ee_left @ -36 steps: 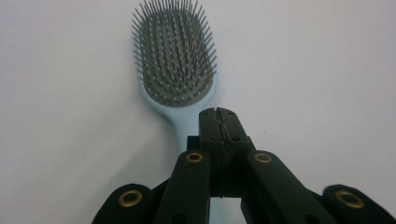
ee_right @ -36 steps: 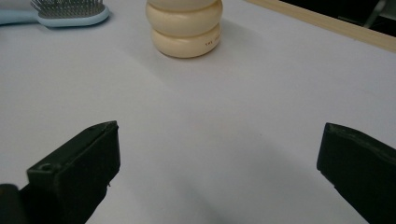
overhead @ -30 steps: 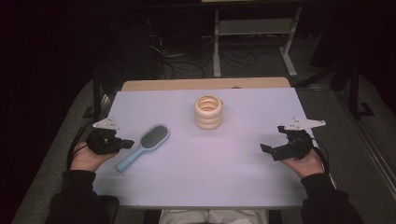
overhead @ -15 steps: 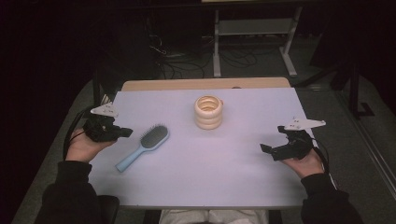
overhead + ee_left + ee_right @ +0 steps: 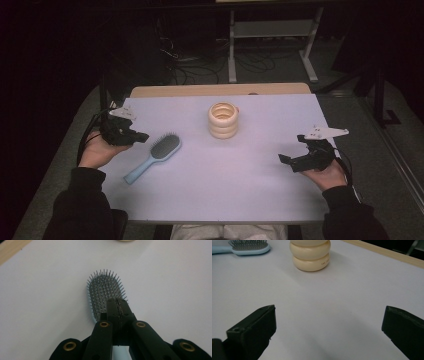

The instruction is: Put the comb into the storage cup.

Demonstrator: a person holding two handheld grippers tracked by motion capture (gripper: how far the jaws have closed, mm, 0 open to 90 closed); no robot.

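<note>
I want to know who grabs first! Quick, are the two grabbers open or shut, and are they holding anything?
Left gripper: shut, holding nothing, poised over the hairbrush.
Right gripper: wide open, holding nothing, facing the stacked rings.

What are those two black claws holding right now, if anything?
Nothing. The left gripper is shut and empty, poised above the hairbrush. The right gripper is open over bare table.
</note>
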